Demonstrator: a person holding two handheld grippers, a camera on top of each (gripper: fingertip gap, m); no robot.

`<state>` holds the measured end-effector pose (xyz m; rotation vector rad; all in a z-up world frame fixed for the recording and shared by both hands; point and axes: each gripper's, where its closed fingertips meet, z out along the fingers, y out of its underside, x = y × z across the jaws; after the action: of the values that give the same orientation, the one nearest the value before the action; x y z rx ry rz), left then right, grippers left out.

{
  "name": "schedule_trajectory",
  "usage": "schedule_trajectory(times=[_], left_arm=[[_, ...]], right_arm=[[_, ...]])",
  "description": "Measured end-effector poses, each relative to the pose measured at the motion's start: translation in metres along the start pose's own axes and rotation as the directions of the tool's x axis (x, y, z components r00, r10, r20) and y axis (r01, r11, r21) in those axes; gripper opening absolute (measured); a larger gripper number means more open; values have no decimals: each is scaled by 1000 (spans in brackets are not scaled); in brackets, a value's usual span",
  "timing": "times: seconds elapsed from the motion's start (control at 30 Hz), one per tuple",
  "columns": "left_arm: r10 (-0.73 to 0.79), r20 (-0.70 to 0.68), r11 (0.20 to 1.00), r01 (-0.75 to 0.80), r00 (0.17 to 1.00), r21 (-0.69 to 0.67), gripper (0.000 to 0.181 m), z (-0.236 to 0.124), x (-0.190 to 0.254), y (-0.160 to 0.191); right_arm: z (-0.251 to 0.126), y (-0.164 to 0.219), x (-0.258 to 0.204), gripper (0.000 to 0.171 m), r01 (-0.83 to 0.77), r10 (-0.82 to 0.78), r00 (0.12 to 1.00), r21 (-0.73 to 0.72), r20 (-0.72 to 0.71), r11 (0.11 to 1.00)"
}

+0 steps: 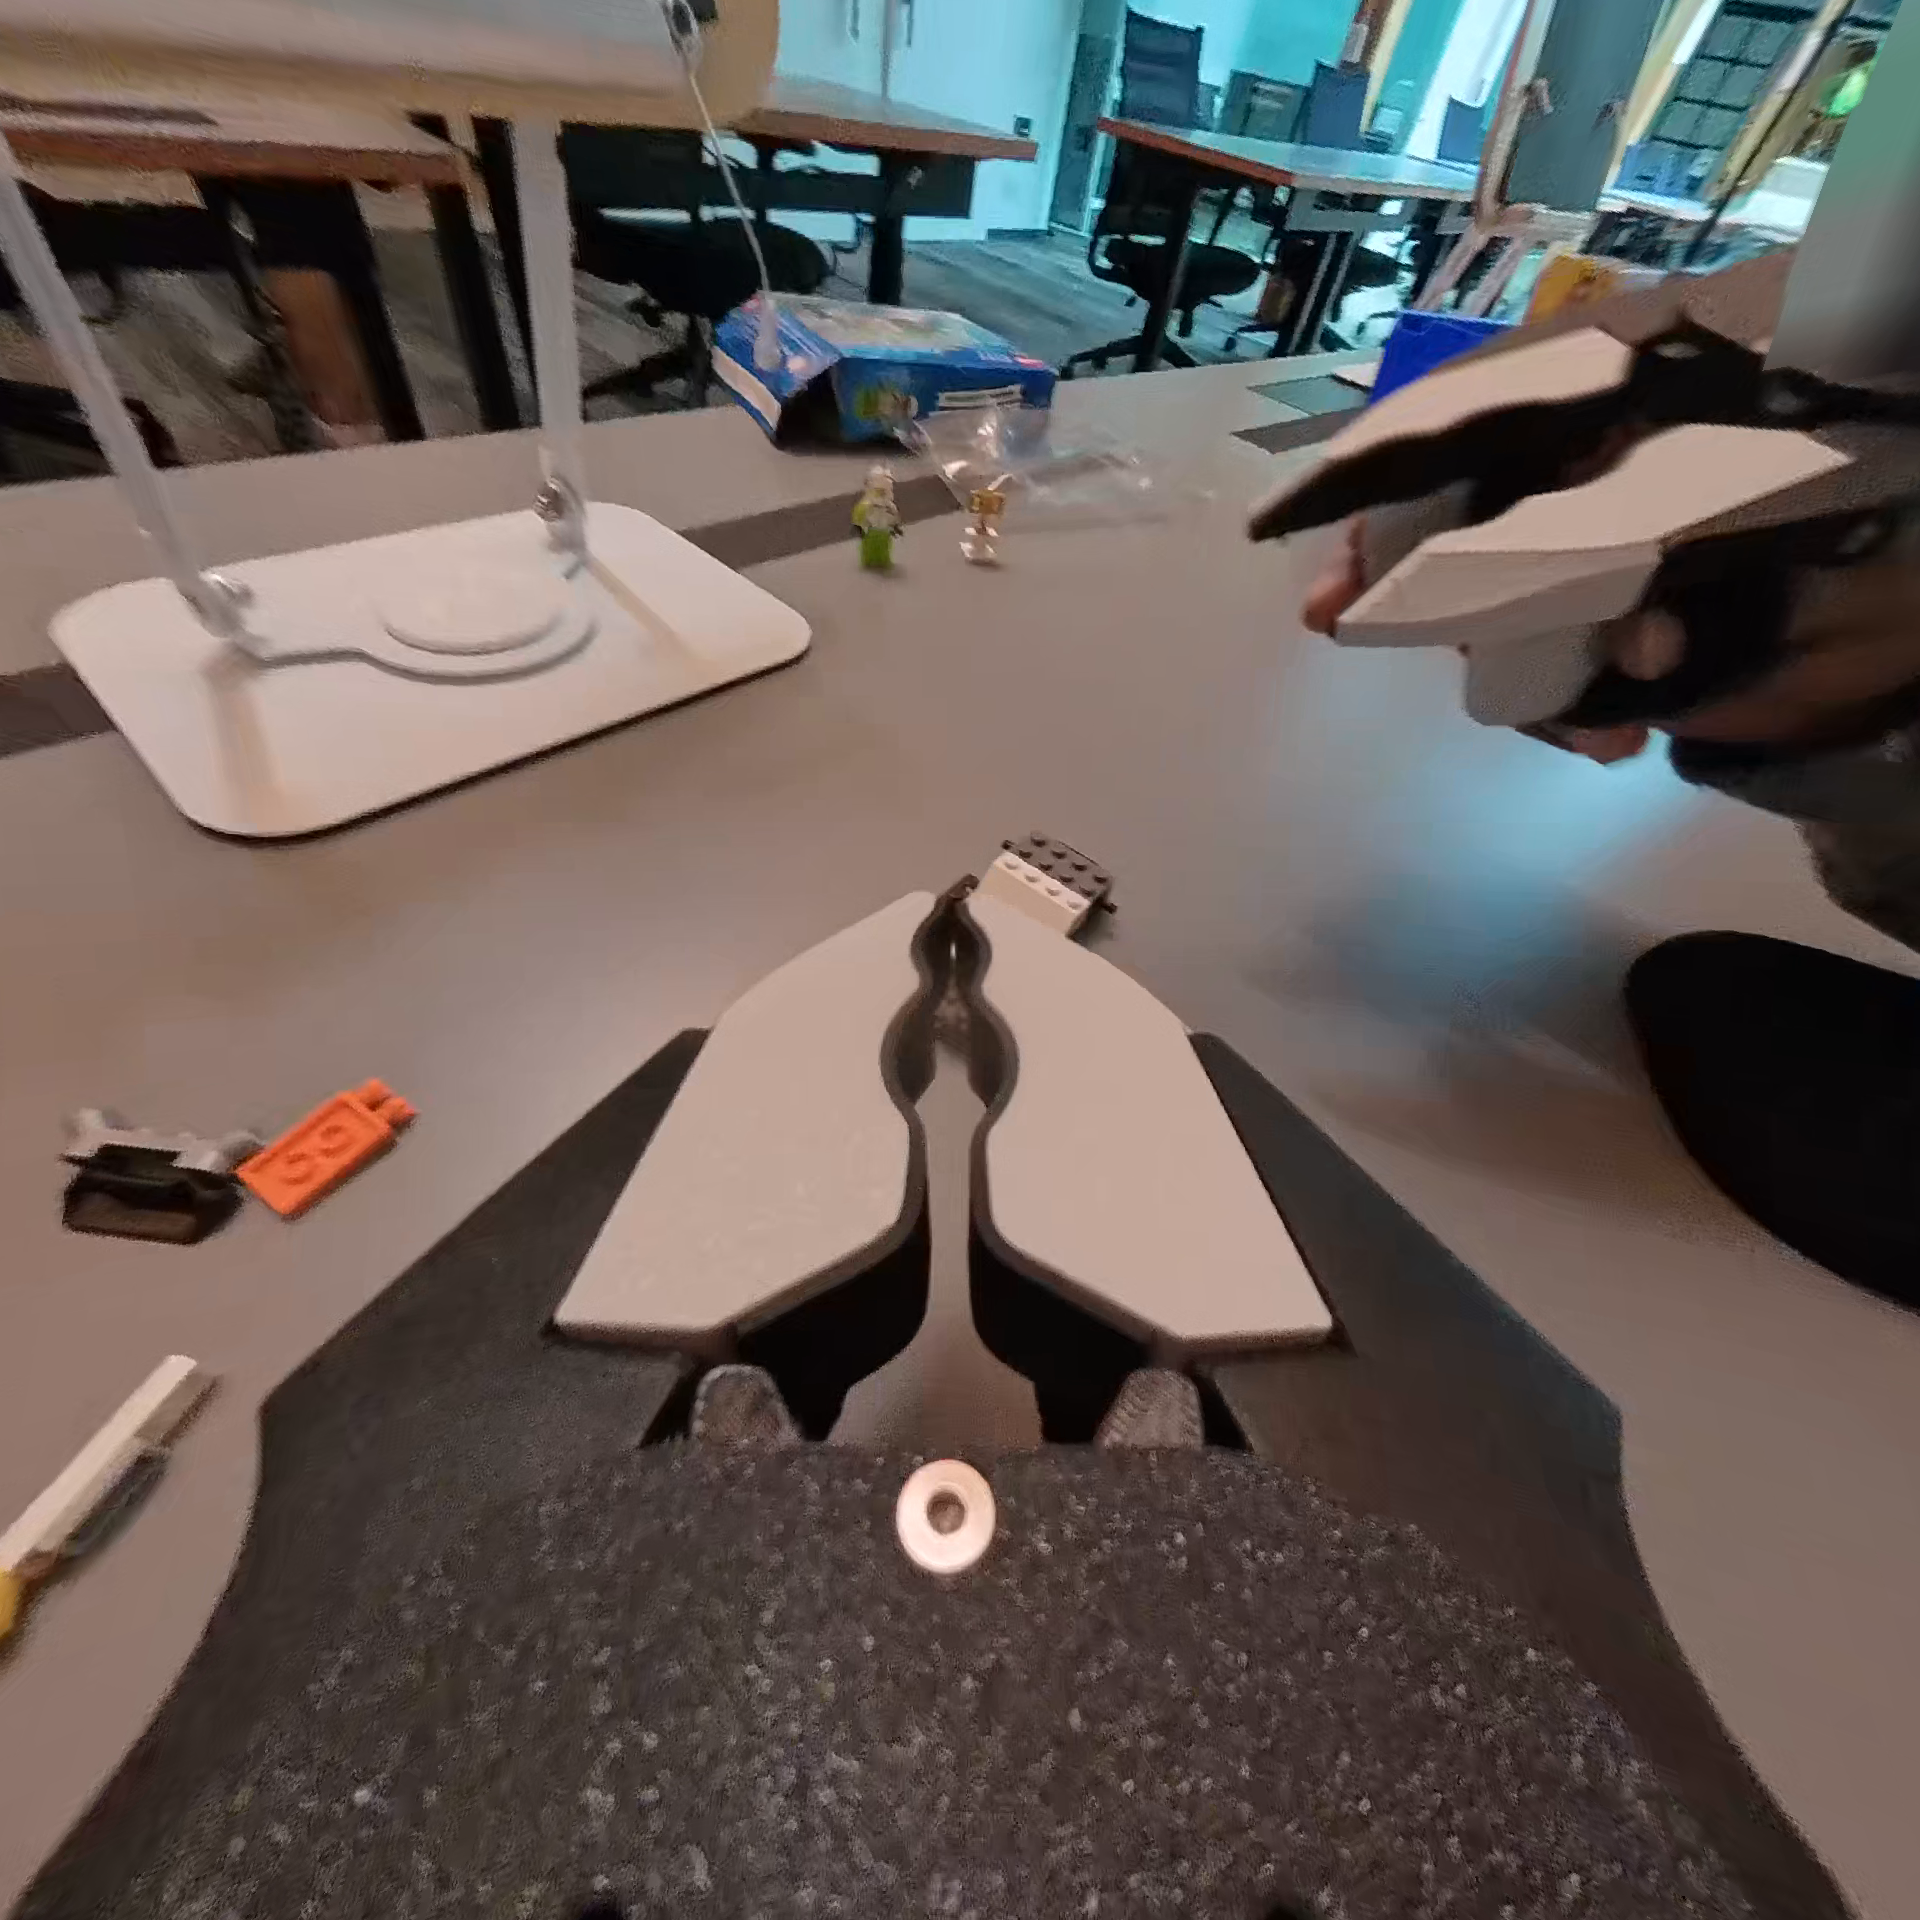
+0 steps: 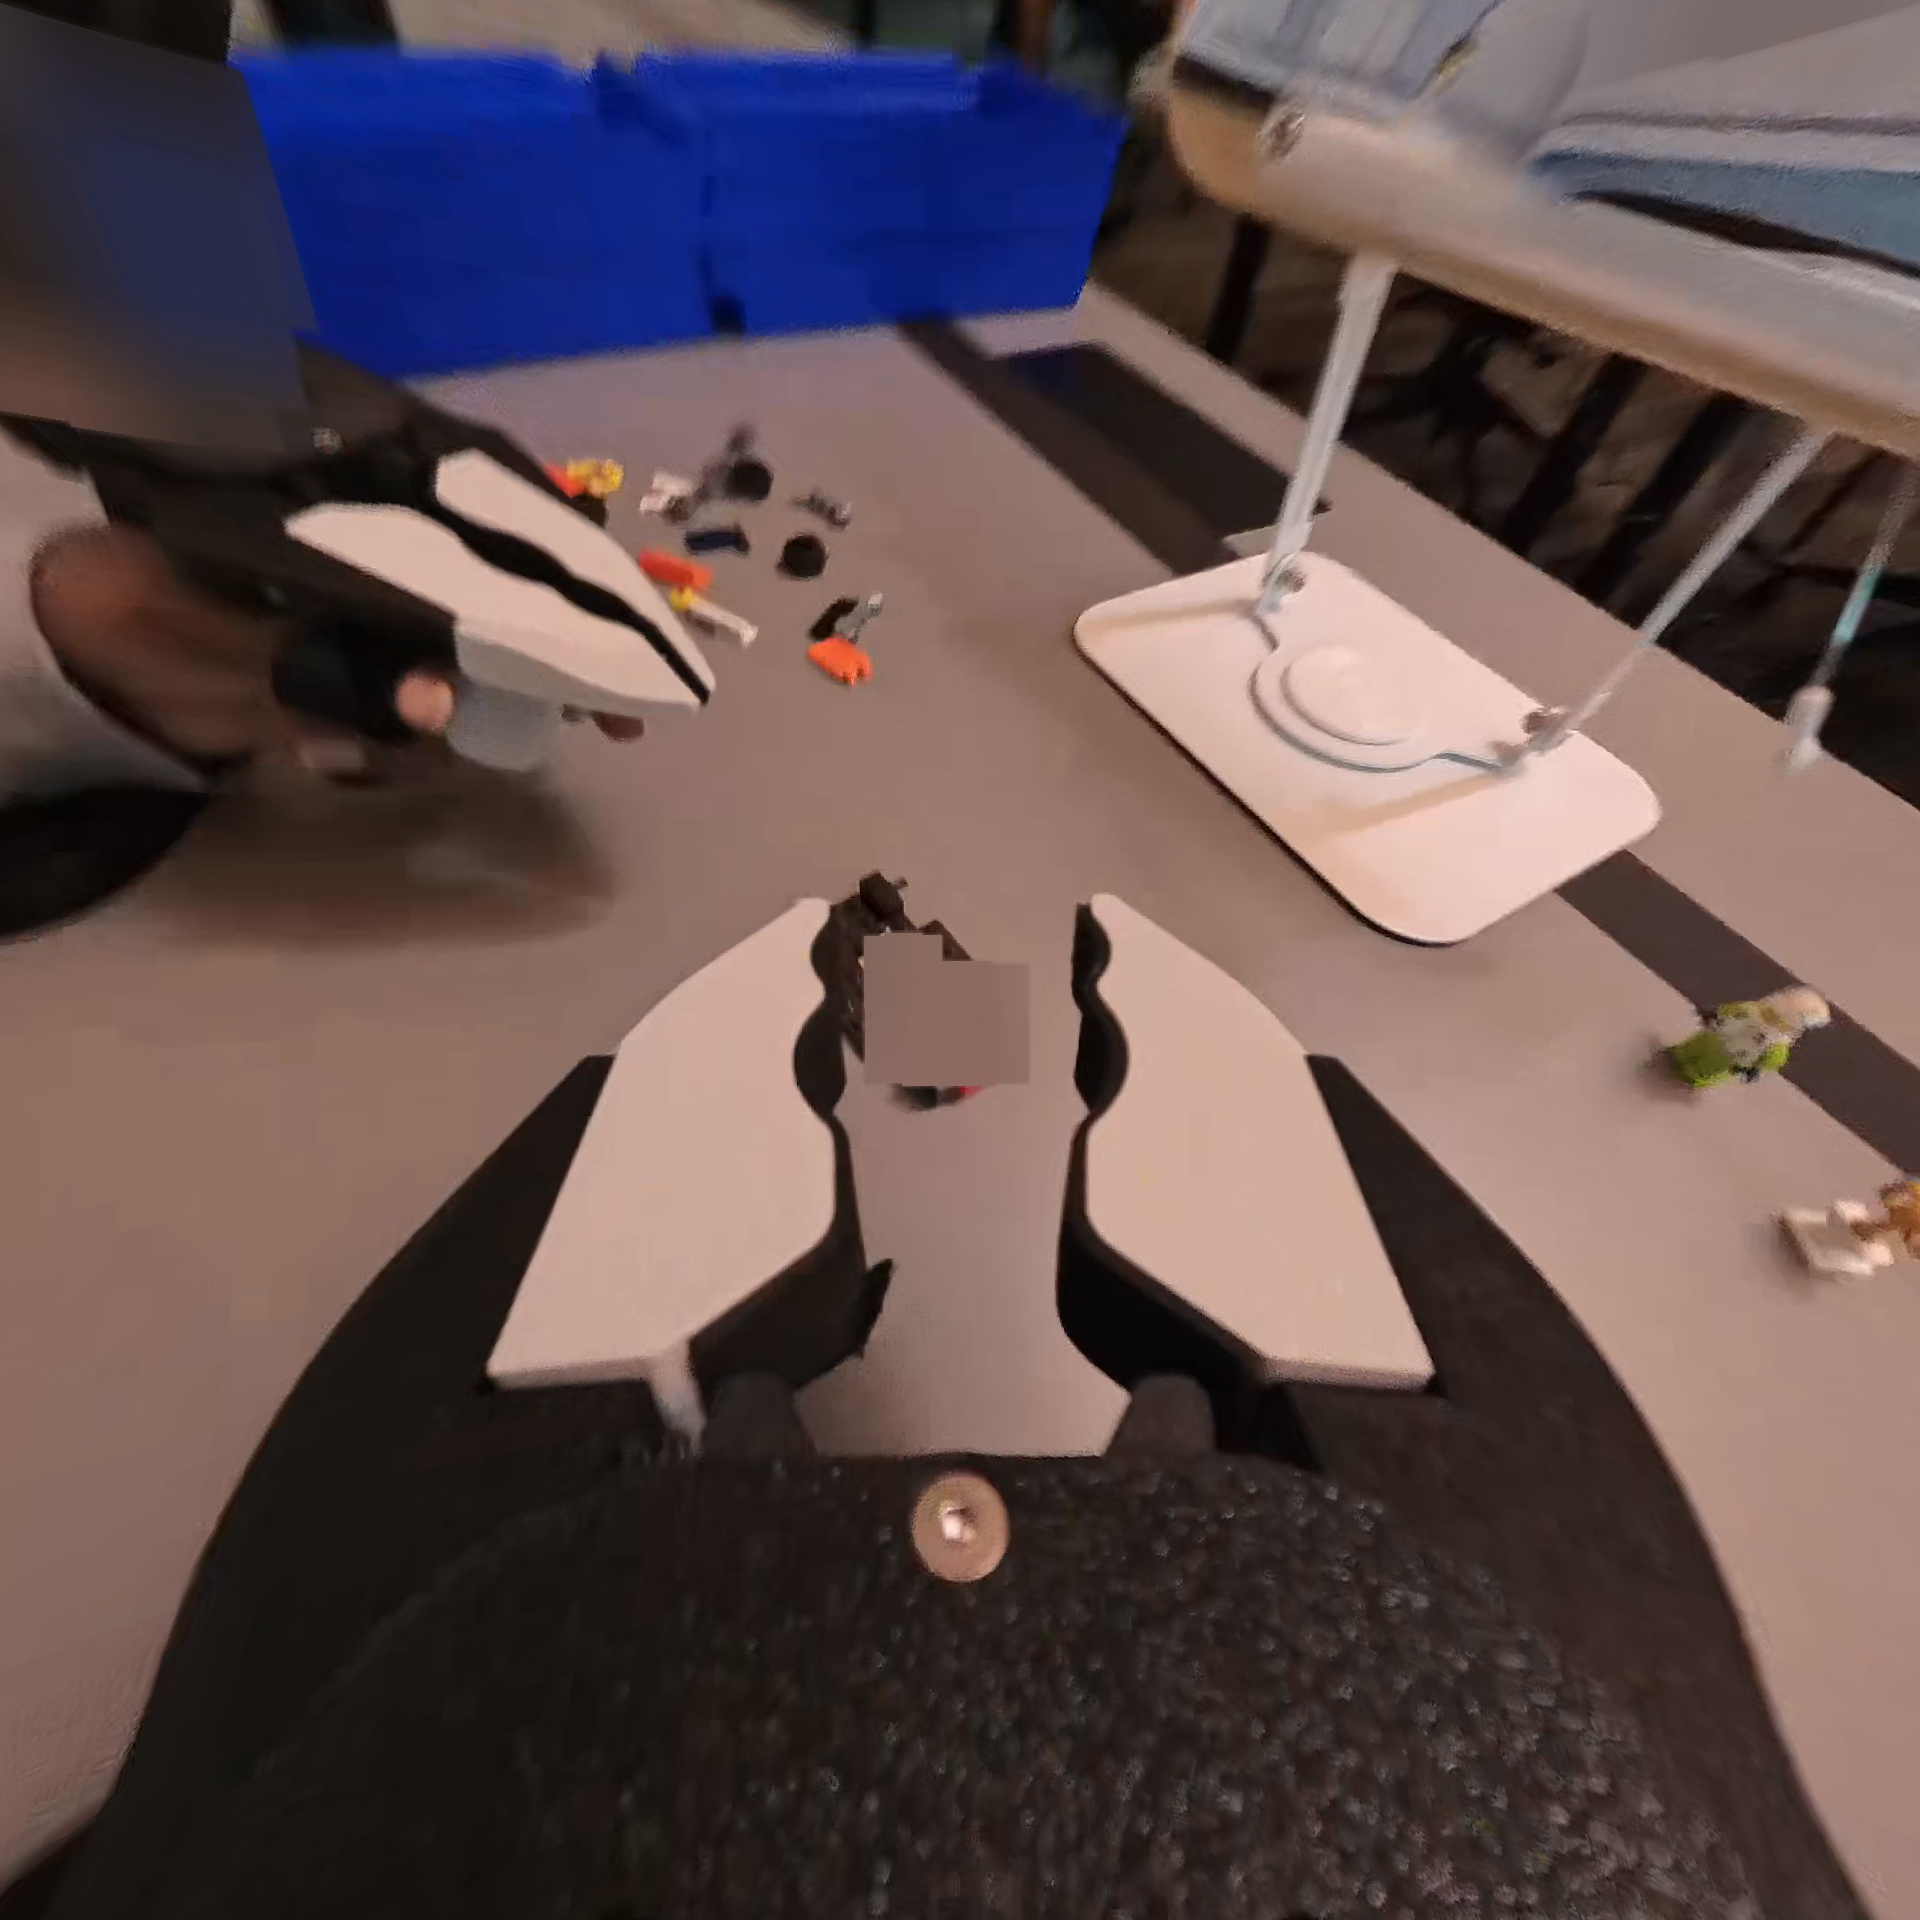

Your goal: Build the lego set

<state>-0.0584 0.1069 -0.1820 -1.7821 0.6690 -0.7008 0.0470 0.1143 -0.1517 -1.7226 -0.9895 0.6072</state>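
Observation:
A small black and white lego assembly (image 1: 1049, 883) sits on the grey table (image 1: 1039, 686). My left gripper (image 1: 961, 904) is shut, with its tips just short of the assembly's near left corner. It also shows shut in the right wrist view (image 2: 701, 686), at the left. My right gripper (image 2: 951, 914) is open. It hangs above the table at the upper right of the left wrist view (image 1: 1299, 577), away from the assembly. In its own view the assembly (image 2: 868, 899) shows between the fingers, near the left one, partly under a mosaic patch.
A white stand base (image 1: 436, 665) sits at the back left. A green minifigure (image 1: 878, 520), a tan one (image 1: 982, 520) and a blue box (image 1: 883, 374) lie behind. An orange piece (image 1: 322, 1148) and a dark grey piece (image 1: 145, 1174) lie left. Several loose pieces (image 2: 727, 551) lie before a blue bin (image 2: 675, 187). The left gripper's tips are roughly 12 cm from the right gripper's.

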Motion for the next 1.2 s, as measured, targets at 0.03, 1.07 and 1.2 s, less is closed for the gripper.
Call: schedule_trajectory(times=[0.03,1.07,1.2], left_arm=[[8,21,1000,-8,1000,-1,0,0,-2,0],[38,315,998,-53,948,39,0,-15,-50,0],[27,311,998,-42,950,40,0,-16,-50,1]], right_arm=[[-2,1,-4,38,-25,25,999,14,-35,1000],[68,67,-33,0,-226,130,900,-189,-417,956],[66,68,-35,0,-214,115,901,-198,-419,957]])
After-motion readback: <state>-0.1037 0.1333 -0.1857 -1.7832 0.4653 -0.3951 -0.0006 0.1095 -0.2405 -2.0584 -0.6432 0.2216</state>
